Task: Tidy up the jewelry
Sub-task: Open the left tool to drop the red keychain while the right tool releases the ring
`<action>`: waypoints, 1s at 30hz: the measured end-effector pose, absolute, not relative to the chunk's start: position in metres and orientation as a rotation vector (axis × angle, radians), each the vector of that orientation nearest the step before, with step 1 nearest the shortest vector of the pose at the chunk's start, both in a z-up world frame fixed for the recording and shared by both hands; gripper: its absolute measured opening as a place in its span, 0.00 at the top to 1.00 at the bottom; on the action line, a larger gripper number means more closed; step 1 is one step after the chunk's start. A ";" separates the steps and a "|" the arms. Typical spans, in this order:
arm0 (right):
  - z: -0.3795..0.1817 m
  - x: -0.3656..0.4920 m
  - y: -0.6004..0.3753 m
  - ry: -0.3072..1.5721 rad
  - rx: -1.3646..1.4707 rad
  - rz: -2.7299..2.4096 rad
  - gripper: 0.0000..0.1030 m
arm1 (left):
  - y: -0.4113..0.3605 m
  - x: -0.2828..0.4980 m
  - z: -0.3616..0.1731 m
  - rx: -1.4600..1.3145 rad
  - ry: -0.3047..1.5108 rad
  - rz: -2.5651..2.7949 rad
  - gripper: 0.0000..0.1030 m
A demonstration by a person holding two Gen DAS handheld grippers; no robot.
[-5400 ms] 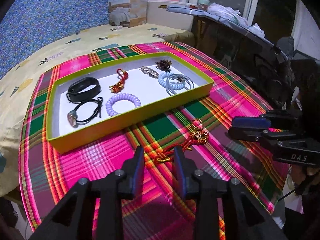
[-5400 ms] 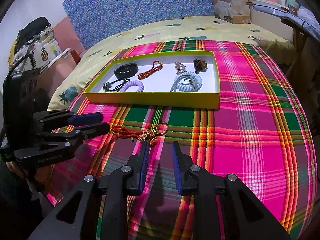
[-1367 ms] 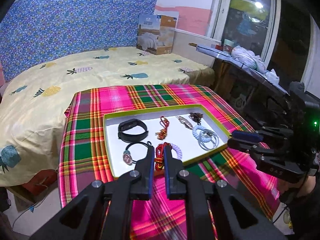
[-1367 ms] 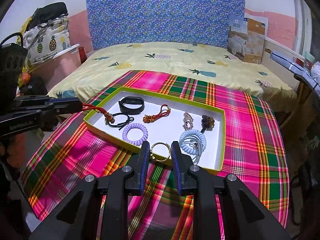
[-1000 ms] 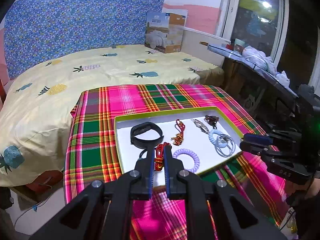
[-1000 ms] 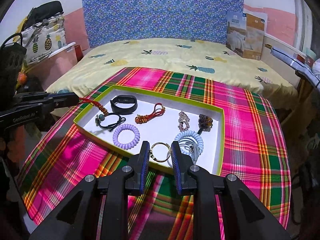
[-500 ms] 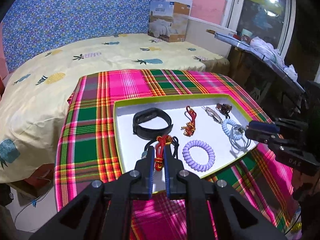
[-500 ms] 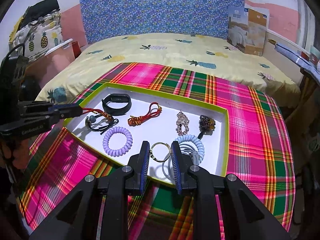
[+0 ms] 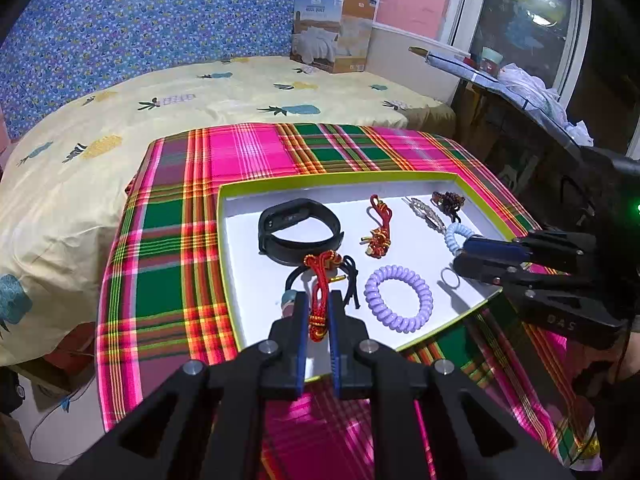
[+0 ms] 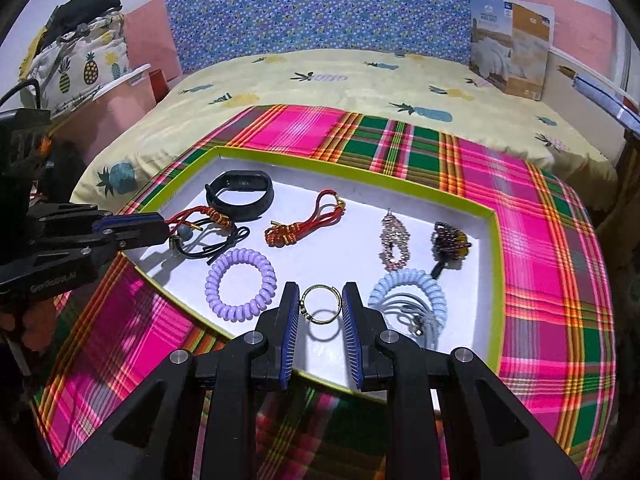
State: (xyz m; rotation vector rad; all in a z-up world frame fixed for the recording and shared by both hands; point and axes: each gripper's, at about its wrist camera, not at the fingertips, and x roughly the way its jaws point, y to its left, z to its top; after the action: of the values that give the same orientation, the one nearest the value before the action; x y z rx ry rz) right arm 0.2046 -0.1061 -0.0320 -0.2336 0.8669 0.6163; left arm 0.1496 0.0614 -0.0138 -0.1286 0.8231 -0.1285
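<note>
Over the white tray, near its front rim, the right gripper pinches the gold ring; the left gripper, nearly closed, clamps the attached red cord. Best lower both together onto bare floor beside the purple coil, then release.

In the left wrist view, the right gripper covers most of the pale blue coil hair tie and part of the gold ring. The left gripper's fingers hide the lower end of the red knotted cord and part of the black hair tie. The boxed bedding carries print too small to read. In the right wrist view, the plaid-covered tabletop runs behind the gripper body along the bottom edge.
</note>
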 end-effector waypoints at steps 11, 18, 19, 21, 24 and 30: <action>-0.046 0.220 -0.095 0.916 -0.247 0.614 0.78 | 0.059 0.152 -0.019 -0.114 0.839 -0.132 0.79; -0.049 0.224 -0.093 0.931 -0.254 0.605 0.78 | 0.058 0.150 -0.016 -0.112 0.830 -0.134 0.77; -0.049 0.224 -0.092 0.932 -0.257 0.604 0.78 | 0.058 0.150 -0.016 -0.113 0.830 -0.134 0.77; -0.048 0.224 -0.091 0.934 -0.262 0.600 0.78 | 0.058 0.150 -0.016 -0.112 0.830 -0.132 0.77; -0.048 0.223 -0.091 0.939 -0.261 0.594 0.78 | 0.058 0.149 -0.013 -0.112 0.830 -0.125 0.77; -0.037 0.212 -0.098 0.924 -0.238 0.576 0.76 | 0.059 0.141 -0.007 -0.118 0.823 -0.097 0.77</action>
State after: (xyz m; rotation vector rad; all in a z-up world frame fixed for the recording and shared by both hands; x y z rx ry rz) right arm 0.2116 -0.0984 -0.0367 -0.2379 0.9239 0.5764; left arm 0.1409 0.0587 -0.0073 -0.1183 0.8232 -0.0967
